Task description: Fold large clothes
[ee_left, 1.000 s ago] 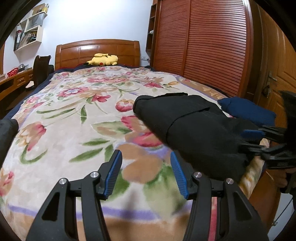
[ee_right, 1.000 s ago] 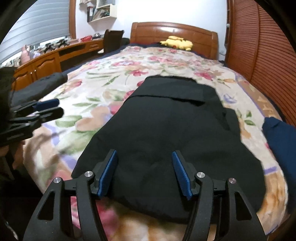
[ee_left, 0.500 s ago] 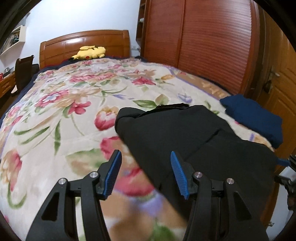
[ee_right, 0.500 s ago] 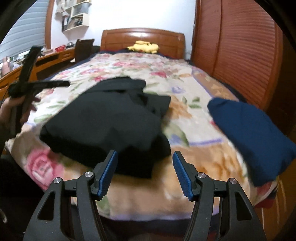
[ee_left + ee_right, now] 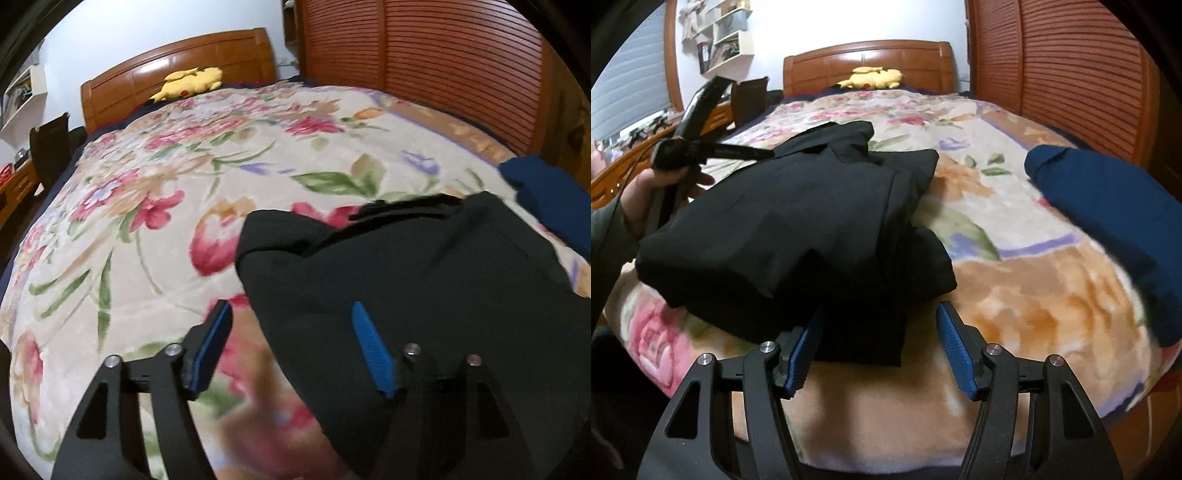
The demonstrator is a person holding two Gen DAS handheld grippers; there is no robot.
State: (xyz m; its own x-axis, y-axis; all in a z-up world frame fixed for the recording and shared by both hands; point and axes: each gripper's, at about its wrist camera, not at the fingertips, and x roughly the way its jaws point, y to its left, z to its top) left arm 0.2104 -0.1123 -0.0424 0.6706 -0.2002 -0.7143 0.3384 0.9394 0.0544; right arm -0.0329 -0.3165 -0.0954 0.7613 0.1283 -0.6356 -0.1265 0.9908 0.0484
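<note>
A black garment (image 5: pixel 424 277) lies folded in a thick rectangle near the foot of the bed, on the floral blanket (image 5: pixel 147 240). My left gripper (image 5: pixel 291 308) hovers over its left edge. Its jaws are opening, with the cloth edge below the gap and neither pad pressing on it. In the right wrist view the black garment (image 5: pixel 783 221) sits left of centre. My right gripper (image 5: pixel 882 310) is open at the garment's near right corner, its jaws opening a little, and grips nothing. A hand (image 5: pixel 646 192) holds the left gripper (image 5: pixel 738 150) at the garment's far left side.
A folded navy garment (image 5: pixel 1108 206) lies on the bed to the right, near the edge. A yellow plush toy (image 5: pixel 192 81) rests by the wooden headboard (image 5: pixel 868 59). Slatted wardrobe doors (image 5: pixel 443 55) run along the right side. A desk and a dark chair (image 5: pixel 750 96) stand left.
My left gripper has swung right from the bare blanket to the black garment's left edge, and its jaws have widened. My right gripper has shifted from above the garment to its near right corner.
</note>
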